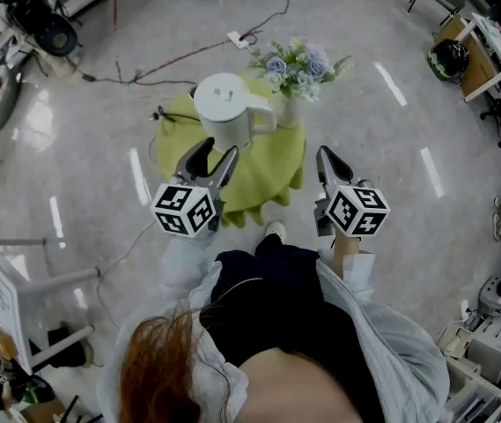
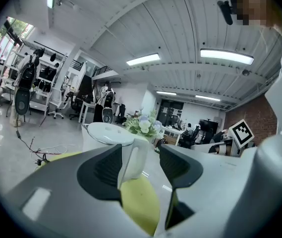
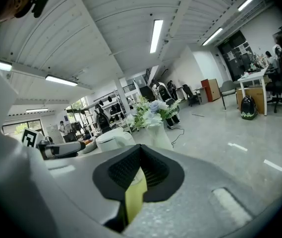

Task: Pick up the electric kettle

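Note:
The white electric kettle [image 1: 224, 108] stands on a small round table with a yellow-green cloth [image 1: 272, 179], its handle turned toward the flowers. My left gripper [image 1: 213, 159] hovers over the near edge of the cloth, just short of the kettle, jaws open with nothing between them. In the left gripper view the kettle [image 2: 106, 139] sits ahead and its handle [image 2: 135, 156] lines up with the gap between the jaws. My right gripper [image 1: 324, 159] is off the table's right edge with its jaws shut and empty. From the right gripper view the kettle [image 3: 112, 139] shows to the left.
A white vase of flowers [image 1: 296, 70] stands right beside the kettle. A kettle cord [image 1: 164, 113] leaves the table's left side; cables and a power strip [image 1: 237, 39] lie on the floor behind. Desks, chairs and shelves ring the room.

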Tool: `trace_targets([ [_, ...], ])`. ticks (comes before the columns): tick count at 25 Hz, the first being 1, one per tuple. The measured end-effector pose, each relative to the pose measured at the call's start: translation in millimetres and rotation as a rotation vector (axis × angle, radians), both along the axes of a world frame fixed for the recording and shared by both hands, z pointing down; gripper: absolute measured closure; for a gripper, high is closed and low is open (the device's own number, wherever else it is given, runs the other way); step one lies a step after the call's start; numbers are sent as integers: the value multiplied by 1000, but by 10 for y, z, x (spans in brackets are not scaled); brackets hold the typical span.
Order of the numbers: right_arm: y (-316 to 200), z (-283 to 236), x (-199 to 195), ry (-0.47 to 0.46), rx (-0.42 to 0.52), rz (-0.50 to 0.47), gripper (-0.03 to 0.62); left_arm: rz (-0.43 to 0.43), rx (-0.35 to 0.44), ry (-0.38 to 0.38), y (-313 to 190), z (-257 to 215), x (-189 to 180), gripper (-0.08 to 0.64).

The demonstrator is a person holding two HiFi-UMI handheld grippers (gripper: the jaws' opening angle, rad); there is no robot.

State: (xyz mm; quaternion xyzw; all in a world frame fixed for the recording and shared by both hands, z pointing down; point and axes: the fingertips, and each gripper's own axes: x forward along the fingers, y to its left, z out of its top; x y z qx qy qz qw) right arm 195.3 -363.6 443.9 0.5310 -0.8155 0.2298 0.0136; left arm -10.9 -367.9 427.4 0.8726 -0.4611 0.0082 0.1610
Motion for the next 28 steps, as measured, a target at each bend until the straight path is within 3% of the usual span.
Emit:
trace_targets([
  [10,-270,31,67,13,-19,-25,591,-58,-9,34,-271,20,196,324],
  [18,-321,197,314,37,-70,9,591,-1,-60,55,-382,282,681,322],
  [28,-223,438,625,79,-153,63,591,-95,-86,26,-625,614,957,293],
])
